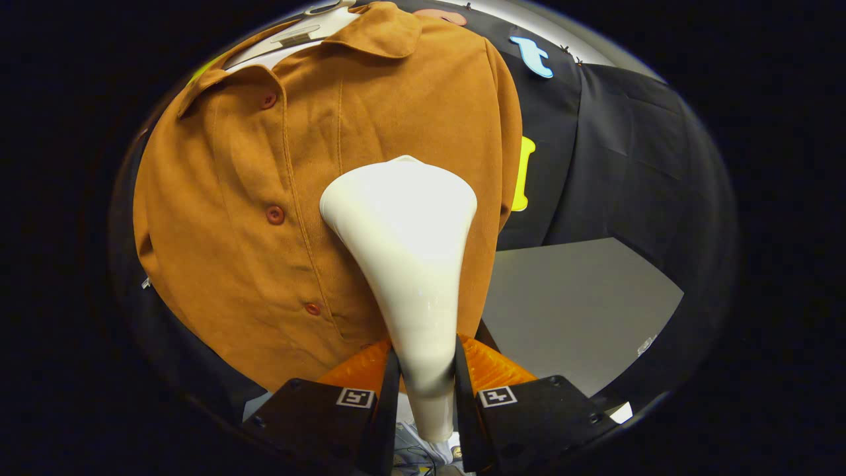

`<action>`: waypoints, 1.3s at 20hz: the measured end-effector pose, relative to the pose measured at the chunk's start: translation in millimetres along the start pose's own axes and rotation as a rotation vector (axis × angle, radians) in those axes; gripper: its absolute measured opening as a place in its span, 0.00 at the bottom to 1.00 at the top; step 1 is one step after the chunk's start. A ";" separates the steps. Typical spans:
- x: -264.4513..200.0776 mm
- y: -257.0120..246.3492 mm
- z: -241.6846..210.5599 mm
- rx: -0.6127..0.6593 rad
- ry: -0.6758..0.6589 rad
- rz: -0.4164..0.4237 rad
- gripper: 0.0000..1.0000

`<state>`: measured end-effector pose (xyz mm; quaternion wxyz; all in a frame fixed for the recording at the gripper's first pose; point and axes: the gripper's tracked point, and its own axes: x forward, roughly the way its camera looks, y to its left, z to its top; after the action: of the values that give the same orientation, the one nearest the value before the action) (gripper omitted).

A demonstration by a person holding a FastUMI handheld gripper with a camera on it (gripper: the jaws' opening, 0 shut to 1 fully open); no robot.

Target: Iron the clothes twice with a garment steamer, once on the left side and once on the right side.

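Black cloth wall (628, 152) behind, grey floor (581, 311) at its foot beyond the fingers. Garment steamer head (403, 258), white and flared, clamped by its narrow neck between both fingers of the gripper (426, 377); wide mouth pressed flat on the cloth. Brown button-front shirt (277, 198) hangs on a white hanger (297, 33) just ahead; head sits beside the button placket, below the collar.

I note the garment steamer (403, 264) clamped between the gripper (426, 370) fingers, its head against the hanging shirt (251, 198) just right of the button placket; table (568, 304) beyond, right.
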<state>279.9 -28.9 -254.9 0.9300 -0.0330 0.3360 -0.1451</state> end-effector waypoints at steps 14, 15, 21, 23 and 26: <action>21.3 -8.4 -90.7 0.018 0.238 0.008 0.43; 20.4 -9.4 -95.4 0.021 0.250 0.009 0.43; 6.8 -15.3 -77.6 0.057 0.200 -0.008 0.43; -7.0 -19.3 -50.0 0.075 0.117 -0.001 0.43; -33.7 -18.8 -0.4 0.081 -0.019 0.002 0.43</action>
<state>250.3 -37.0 -231.6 0.9339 0.0037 0.3209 -0.1573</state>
